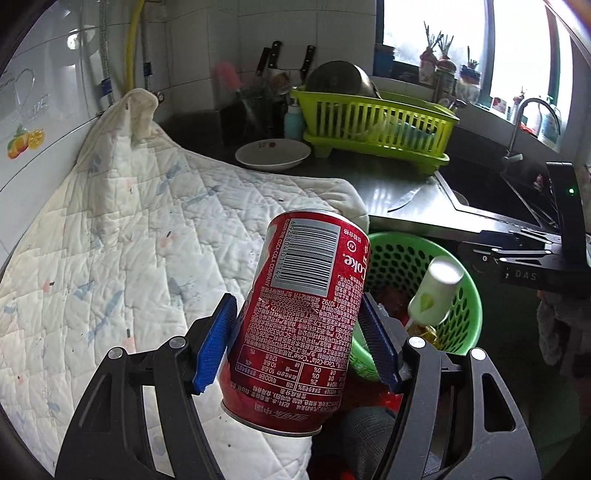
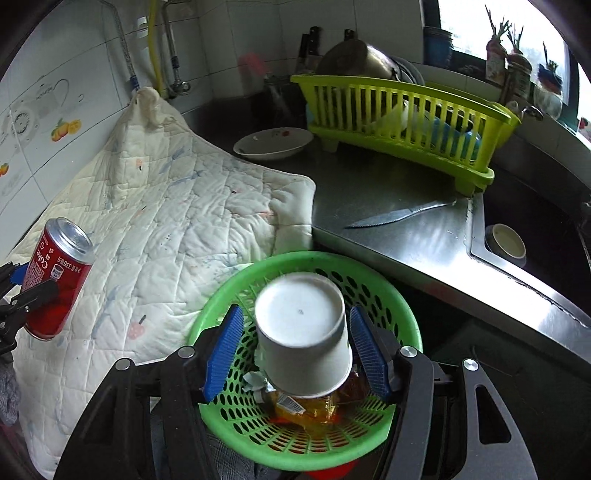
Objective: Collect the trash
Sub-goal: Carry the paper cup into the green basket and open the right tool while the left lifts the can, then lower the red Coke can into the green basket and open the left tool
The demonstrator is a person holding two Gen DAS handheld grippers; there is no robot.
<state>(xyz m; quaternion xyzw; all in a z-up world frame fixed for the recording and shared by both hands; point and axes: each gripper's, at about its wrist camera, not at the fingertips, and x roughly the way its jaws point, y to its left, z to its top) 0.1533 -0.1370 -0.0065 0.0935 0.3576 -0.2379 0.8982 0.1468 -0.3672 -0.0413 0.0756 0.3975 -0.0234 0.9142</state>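
While left gripper (image 1: 299, 339) clamps can (image 1: 299, 306), label reads "Coke".

White tiled wall (image 1: 207, 55) with fruit decals fills the upper left. A bright window (image 1: 436, 22) sits upper right. The steel counter (image 2: 388, 192) meets a dark sink (image 2: 535, 229) at right.

Paper cup (image 2: 303, 332) above green basket (image 2: 391, 417)
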